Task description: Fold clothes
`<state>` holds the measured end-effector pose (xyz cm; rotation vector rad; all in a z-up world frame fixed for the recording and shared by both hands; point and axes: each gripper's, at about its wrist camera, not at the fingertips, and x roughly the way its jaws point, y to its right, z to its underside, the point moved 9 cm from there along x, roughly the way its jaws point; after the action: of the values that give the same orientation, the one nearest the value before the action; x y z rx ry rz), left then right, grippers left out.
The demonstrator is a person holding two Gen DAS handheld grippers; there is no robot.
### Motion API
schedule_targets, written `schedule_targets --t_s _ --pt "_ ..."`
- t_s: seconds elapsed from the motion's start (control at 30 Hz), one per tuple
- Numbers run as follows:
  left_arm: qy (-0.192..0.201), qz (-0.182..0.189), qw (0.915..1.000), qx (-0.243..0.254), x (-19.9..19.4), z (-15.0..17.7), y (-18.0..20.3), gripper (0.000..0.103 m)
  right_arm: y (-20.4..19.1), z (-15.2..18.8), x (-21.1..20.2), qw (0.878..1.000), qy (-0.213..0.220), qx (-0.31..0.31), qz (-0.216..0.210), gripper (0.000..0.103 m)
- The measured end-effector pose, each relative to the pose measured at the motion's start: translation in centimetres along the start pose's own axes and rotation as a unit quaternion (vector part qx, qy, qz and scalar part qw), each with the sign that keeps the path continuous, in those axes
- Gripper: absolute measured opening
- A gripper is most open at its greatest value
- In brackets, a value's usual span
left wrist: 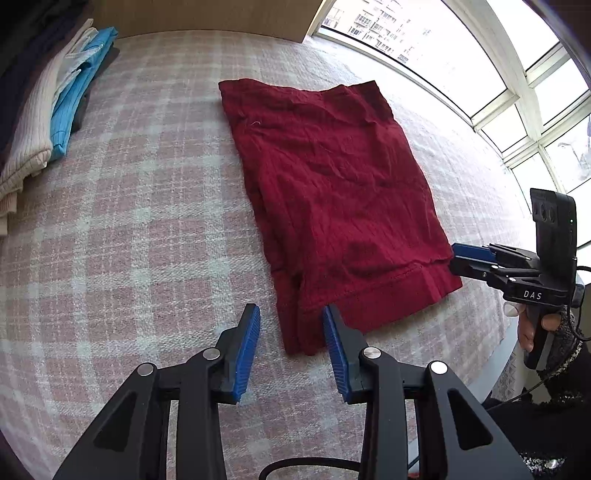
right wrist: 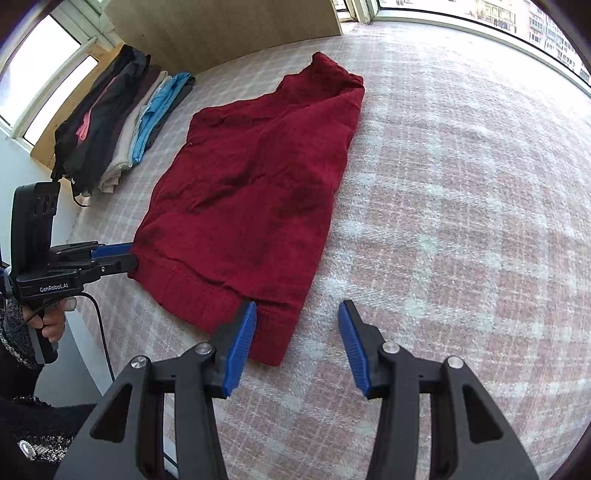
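I see a crinkled red knit garment (left wrist: 332, 192), folded into a rough rectangle, lying on the pink checked woven blanket (left wrist: 129, 229). My left claw (left wrist: 291, 347) and right claw (right wrist: 297, 343) both gape wide at its ribbed hem corners, gripping nothing

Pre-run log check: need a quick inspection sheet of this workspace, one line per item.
Surface: pink plaid blanket, flat.
Job's things: red garment lying partly folded and wrinkled; stack of folded clothes at the far edge.
Clutter: nothing seen.
Grippers: left gripper open, at the garment's near hem corner; right gripper open, at the other near corner.
Cables: black cable trailing from the left handle.
Surroundings: windows, wooden panel.
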<state>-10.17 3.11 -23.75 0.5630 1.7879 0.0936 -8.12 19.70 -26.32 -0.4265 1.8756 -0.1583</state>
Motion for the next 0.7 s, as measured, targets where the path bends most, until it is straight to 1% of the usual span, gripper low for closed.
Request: schedule_targets --t_s 0.17,0.2,0.23,0.27,0.3,0.4,0.43,0.47,0.5,0.53,0.57,0.6,0.63,0.7 --pt "-0.003 -0.019 0.9993 0.031 0.2 0.0 0.5 0.033 -0.9 0.1 0.2 0.999 0.005 -0.038 0.01 0.045" --pt "-0.002 -0.02 0.9992 0.034 0.2 0.0 0.5 0.03 -1.0 0.1 0.2 0.999 0.005 -0.038 0.003 0.035" --pt "-0.003 -0.018 0.9992 0.036 0.3 0.0 0.6 0.027 -1.1 0.1 0.3 0.999 0.004 -0.039 -0.003 0.029" --pt "-0.004 -0.016 0.9992 0.036 0.3 0.1 0.6 0.02 -1.2 0.2 0.3 0.999 0.004 -0.039 -0.009 0.027" --pt "-0.005 -0.013 0.9992 0.037 0.3 0.1 0.7 0.02 -1.2 0.2 0.3 0.999 0.002 -0.042 -0.009 0.025" --pt "-0.007 -0.004 0.9994 0.033 0.1 0.1 0.5 0.018 -1.3 0.2 0.2 0.999 -0.002 -0.044 -0.01 0.024" --pt "-0.009 0.001 0.9995 0.03 0.0 0.1 0.3 0.018 -1.3 0.3 0.1 0.999 -0.006 -0.045 -0.012 0.024" --pt "-0.013 0.004 0.9996 0.026 -0.3 0.0 0.0 0.022 -1.2 0.3 -0.2 0.999 -0.014 -0.045 -0.011 0.025" --pt "-0.016 0.006 0.9996 0.023 -0.7 -0.1 -0.3 0.028 -1.0 0.0 -0.7 0.999 -0.018 -0.039 -0.009 0.029" --pt "-0.014 0.007 0.9997 0.017 -1.3 -0.6 -0.7 0.032 -0.4 -1.0 -1.4 1.0 -0.003 -0.029 -0.01 0.032" --pt "-0.009 0.009 0.9999 0.011 -2.0 -1.3 -1.2 0.039 0.1 -2.0 -2.2 1.0 0.011 -0.019 -0.01 0.034" --pt "-0.001 0.011 0.9999 0.007 -2.7 -2.4 -1.8 0.042 0.7 -3.1 -2.9 1.0 0.025 -0.008 -0.01 0.041" --pt "0.007 0.002 0.9999 0.013 -3.0 -3.9 -2.4 0.042 1.4 -4.6 -3.3 0.999 0.037 0.003 -0.004 0.049" --pt "0.019 -0.024 0.9991 0.03 -3.4 -6.9 -3.7 0.046 2.7 -7.9 -3.0 0.999 0.052 0.011 0.008 0.05"
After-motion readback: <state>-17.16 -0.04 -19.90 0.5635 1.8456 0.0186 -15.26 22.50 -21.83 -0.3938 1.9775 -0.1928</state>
